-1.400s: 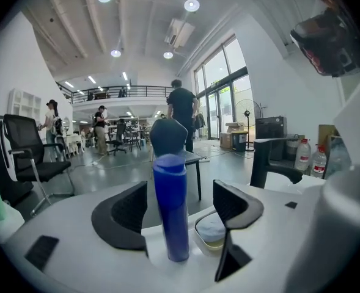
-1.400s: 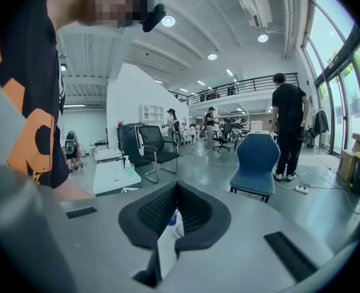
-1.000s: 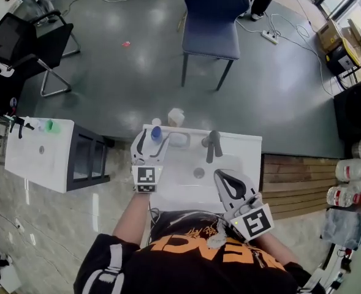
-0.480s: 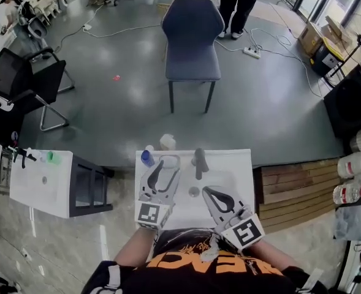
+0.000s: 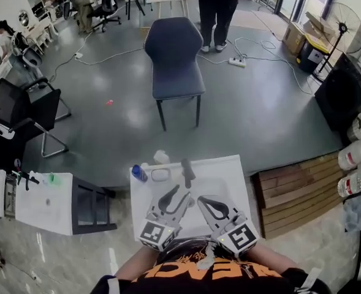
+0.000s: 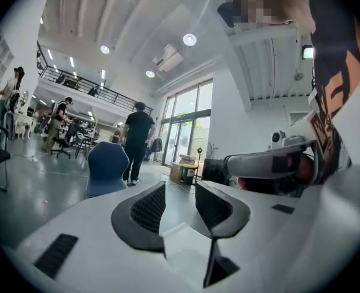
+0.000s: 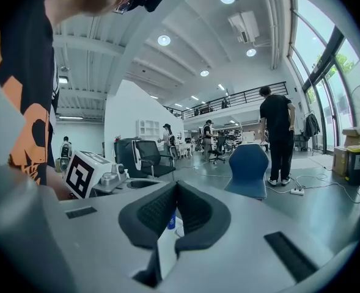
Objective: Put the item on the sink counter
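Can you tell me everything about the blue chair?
The chair is dark blue, with a padded-looking seat and rounded back and thin dark legs. It stands upright on the shiny grey floor, beyond the white sink counter, apart from it. Nothing lies on its seat. A person in black stands just behind it.

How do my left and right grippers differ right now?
The left gripper has its jaws apart with a clear gap, closing, while the right gripper has its jaws meeting at the tips. In the head view the left gripper leans toward the right, and the right gripper leans toward the left. Both are empty and sit close to the person's body at the near edge of the sink.
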The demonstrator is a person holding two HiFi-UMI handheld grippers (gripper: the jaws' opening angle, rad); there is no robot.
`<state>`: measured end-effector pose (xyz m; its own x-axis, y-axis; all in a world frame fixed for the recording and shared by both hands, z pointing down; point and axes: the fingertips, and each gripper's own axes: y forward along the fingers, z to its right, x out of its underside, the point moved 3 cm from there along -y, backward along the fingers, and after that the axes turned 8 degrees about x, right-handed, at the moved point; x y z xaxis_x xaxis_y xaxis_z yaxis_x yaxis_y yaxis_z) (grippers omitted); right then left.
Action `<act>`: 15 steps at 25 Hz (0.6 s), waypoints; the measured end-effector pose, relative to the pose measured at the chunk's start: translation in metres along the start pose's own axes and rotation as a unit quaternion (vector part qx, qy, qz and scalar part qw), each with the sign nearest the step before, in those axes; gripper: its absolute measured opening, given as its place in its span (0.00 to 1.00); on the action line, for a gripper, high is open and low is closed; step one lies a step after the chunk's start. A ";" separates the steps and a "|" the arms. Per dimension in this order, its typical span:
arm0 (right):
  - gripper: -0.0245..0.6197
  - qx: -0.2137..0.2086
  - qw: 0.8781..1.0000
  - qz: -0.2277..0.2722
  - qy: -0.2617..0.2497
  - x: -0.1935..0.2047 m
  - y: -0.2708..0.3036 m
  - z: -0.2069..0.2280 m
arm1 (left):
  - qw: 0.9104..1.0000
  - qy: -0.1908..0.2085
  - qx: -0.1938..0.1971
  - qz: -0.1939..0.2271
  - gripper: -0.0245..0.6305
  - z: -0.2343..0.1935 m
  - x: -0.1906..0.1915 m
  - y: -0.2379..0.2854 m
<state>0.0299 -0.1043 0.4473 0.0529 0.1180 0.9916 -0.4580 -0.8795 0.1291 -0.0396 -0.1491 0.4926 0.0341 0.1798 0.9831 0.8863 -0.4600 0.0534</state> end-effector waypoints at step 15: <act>0.06 0.035 0.999 0.012 0.016 0.010 -0.083 0.013 | 0.999 0.009 0.039 0.013 0.20 0.091 -0.015 0.004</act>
<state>0.0797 -0.0364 0.4464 0.0139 0.1091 0.9939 -0.3956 -0.9123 0.1057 0.0049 -0.0745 0.4621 0.0497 0.1538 0.9869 0.9189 -0.3942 0.0151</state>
